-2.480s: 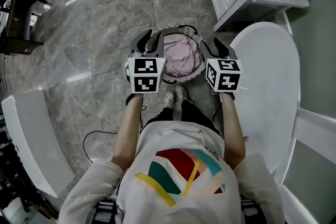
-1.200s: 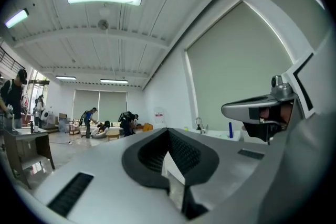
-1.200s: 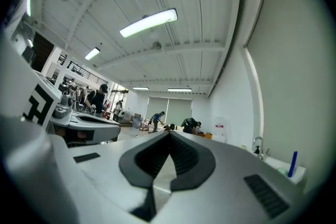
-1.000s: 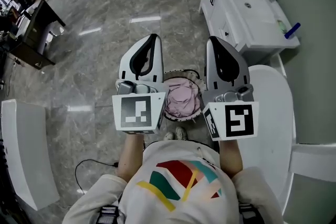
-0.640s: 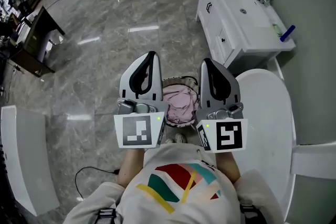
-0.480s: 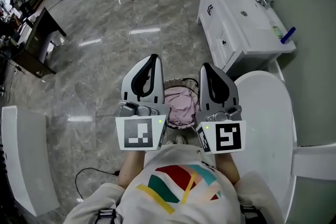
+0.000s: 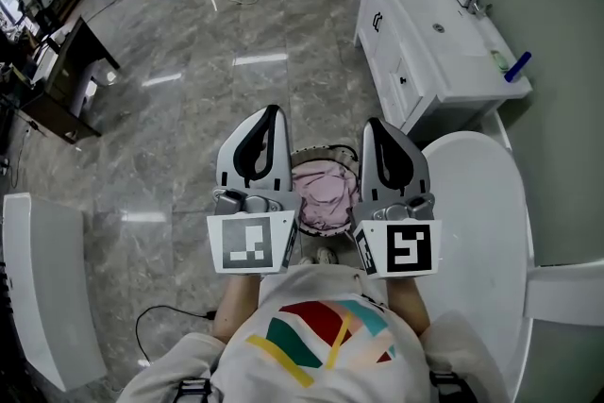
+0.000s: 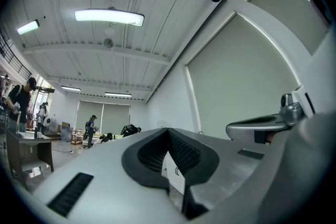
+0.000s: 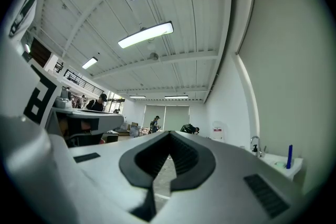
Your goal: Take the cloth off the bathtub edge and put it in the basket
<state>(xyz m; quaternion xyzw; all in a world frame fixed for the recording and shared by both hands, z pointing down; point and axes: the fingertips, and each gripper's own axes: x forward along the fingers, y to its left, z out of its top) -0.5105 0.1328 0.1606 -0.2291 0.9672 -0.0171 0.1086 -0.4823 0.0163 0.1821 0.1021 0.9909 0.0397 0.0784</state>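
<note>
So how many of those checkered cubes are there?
2. The left cube sits on the left gripper, the right cube on the right gripper, flanking the basket. None seems hidden.

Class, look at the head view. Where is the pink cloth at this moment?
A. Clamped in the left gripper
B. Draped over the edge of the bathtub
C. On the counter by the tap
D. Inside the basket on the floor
D: the pink cloth lies bunched inside the round basket on the floor, while the left gripper and right gripper are both shut with nothing between their jaws.
</note>
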